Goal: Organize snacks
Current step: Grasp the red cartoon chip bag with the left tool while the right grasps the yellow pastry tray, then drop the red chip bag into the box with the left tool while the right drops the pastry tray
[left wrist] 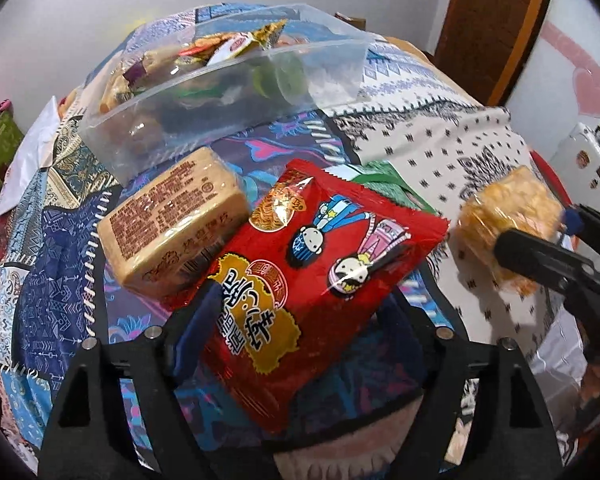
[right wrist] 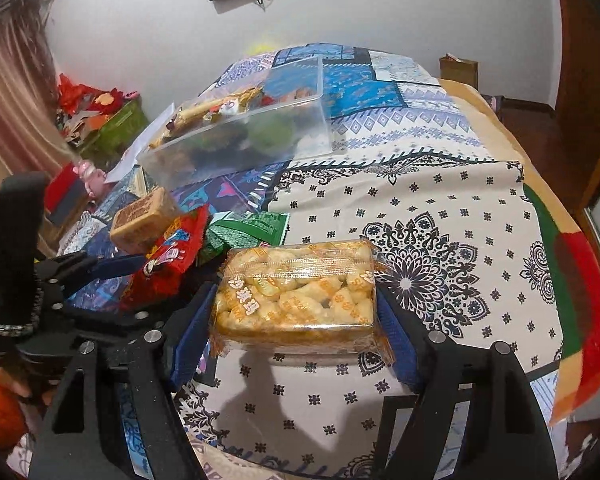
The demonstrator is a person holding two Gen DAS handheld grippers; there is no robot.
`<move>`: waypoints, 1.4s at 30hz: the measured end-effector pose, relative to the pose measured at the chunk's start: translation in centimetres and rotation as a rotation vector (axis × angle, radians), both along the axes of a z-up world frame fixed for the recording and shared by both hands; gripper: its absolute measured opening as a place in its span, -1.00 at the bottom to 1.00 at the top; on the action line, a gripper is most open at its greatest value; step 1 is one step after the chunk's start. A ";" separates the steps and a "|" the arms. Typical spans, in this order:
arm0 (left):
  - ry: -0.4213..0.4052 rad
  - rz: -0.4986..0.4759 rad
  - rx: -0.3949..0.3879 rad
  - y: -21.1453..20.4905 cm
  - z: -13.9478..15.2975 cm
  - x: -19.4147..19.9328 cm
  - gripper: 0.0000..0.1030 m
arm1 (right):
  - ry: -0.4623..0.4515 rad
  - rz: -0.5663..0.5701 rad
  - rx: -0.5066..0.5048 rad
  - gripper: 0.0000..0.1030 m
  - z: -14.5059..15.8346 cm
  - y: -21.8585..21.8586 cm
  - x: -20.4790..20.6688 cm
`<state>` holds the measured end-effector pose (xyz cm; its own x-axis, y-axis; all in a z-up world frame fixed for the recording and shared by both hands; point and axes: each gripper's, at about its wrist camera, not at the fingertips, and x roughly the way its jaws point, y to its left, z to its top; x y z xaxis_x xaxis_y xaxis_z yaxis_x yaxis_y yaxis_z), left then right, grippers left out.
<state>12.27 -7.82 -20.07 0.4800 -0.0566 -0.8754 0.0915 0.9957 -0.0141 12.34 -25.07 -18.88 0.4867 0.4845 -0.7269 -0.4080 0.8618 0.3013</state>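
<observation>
The right gripper (right wrist: 296,312) holds a clear-wrapped tray of yellow puffed snacks (right wrist: 296,296), its fingers (right wrist: 396,340) pressed on the tray's short ends, above the bench (right wrist: 460,208). The tray looks light, crackly and easily crushed, so the stiff ends are probably the best hold. The left gripper (left wrist: 300,316) straddles a red noodle packet (left wrist: 316,264) lying near a tan biscuit block (left wrist: 172,224); its fingers (left wrist: 198,336) stand wide, not pinching. The packet looks slippery and brittle inside. The clear bin (left wrist: 220,92) sits farther back.
</observation>
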 end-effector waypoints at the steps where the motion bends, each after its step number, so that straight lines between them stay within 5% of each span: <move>1: -0.015 0.005 0.004 0.2 0.1 -0.1 0.30 | -0.001 0.000 0.002 0.43 0.0 0.0 0.1; 11: -0.127 -0.004 -0.037 1.2 3.3 -1.9 -0.36 | -0.034 -0.007 0.023 0.43 1.4 0.5 1.0; 17: -0.190 -0.004 -0.077 1.8 5.7 -2.7 -0.56 | -0.064 -0.014 0.033 0.43 2.8 0.8 1.7; 26: -0.276 0.042 -0.153 4.2 9.5 -2.1 -0.56 | -0.126 -0.016 0.050 0.43 5.4 1.8 3.2; 42: -0.435 0.107 -0.143 7.3 14.5 3.1 -0.56 | -0.216 0.008 0.053 0.43 8.5 5.2 8.5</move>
<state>15.40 -0.55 -5.56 0.8102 -0.0921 -0.5789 0.0164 0.9908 -0.1346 20.85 -19.82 -10.34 0.6245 0.5239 -0.5793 -0.4750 0.8435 0.2508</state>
